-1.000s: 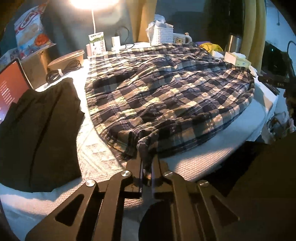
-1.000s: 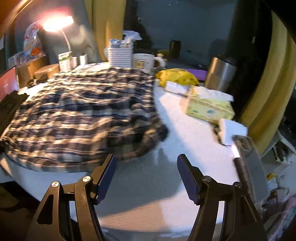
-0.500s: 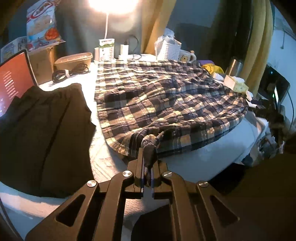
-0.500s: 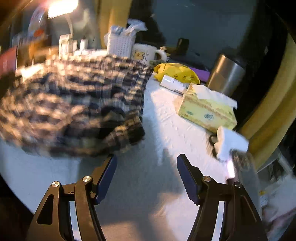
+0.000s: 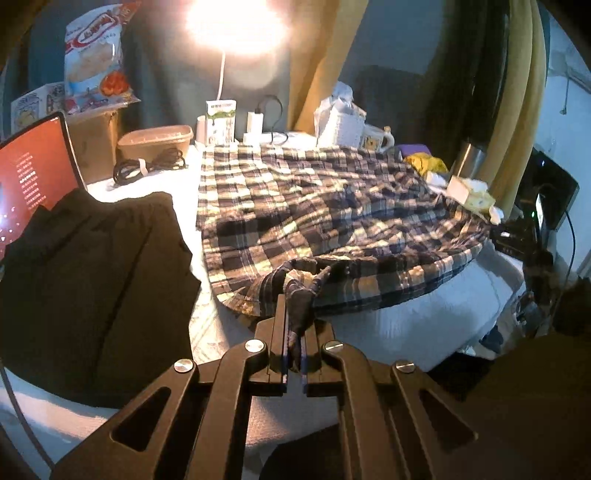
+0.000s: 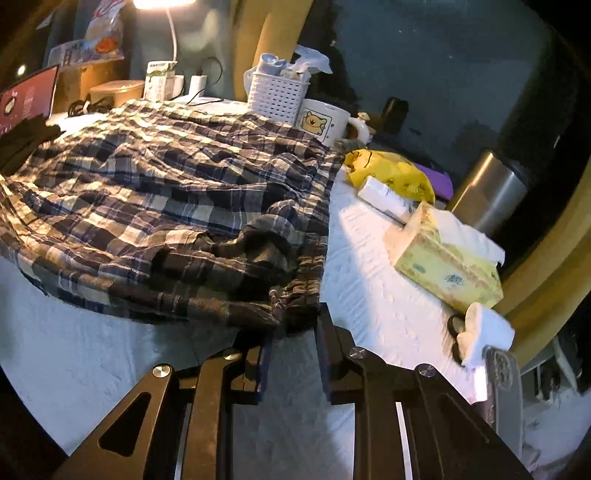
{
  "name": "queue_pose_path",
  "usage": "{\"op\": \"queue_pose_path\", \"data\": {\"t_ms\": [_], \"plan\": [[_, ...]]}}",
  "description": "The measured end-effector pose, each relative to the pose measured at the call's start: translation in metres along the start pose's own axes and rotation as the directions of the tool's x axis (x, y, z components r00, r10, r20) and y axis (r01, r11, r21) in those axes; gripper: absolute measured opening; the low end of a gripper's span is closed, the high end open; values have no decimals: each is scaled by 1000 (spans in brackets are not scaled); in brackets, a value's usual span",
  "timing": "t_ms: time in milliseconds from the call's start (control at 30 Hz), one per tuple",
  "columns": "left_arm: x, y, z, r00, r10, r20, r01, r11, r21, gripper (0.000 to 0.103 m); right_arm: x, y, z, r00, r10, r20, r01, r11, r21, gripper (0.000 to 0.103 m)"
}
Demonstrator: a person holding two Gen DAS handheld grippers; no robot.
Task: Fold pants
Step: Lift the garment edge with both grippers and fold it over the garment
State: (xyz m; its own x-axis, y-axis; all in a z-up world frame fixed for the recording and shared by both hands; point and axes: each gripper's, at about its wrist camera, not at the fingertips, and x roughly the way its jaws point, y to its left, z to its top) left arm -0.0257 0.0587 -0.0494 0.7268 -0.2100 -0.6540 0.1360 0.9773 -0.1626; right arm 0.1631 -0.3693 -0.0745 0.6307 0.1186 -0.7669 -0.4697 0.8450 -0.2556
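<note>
On the white-covered counter [image 6: 362, 291] the plaid pants [image 5: 332, 218] are lying spread flat, lit by a lamp [image 5: 236, 22]. A bunched near corner of the plaid pants is being pinched and lifted by the left tongs [image 5: 293, 332], pressed together on the cloth. The waistband corner is being flanked by the right tongs [image 6: 295, 325], whose jaws have just been closing; whether the cloth is being pressed cannot be told. A black garment [image 5: 88, 266] is lying to the left, a tissue box [image 6: 448, 266] to the right.

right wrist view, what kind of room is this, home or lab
Most likely a lived-in home room, perhaps a bedroom. The plaid pants lie on a white textured cover, with a yellow tissue box, a white bear-print mug and a lit lamp crowded around.
</note>
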Motion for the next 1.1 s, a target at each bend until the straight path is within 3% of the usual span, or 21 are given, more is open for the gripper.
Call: {"op": "queue_pose_path", "data": {"t_ms": [300, 600, 1100], "plan": [[-1, -1, 25, 997, 24, 80, -24, 1000, 4, 2, -25, -11, 15, 998, -32, 46, 28, 996, 79, 23], [0, 16, 59, 988, 58, 144, -59, 998, 0, 2, -46, -25, 53, 987, -17, 157, -13, 982, 187, 23], [29, 31, 146, 958, 93, 271, -102, 995, 21, 2, -39, -65, 124, 957, -7, 289, -88, 946, 313, 23]]}}
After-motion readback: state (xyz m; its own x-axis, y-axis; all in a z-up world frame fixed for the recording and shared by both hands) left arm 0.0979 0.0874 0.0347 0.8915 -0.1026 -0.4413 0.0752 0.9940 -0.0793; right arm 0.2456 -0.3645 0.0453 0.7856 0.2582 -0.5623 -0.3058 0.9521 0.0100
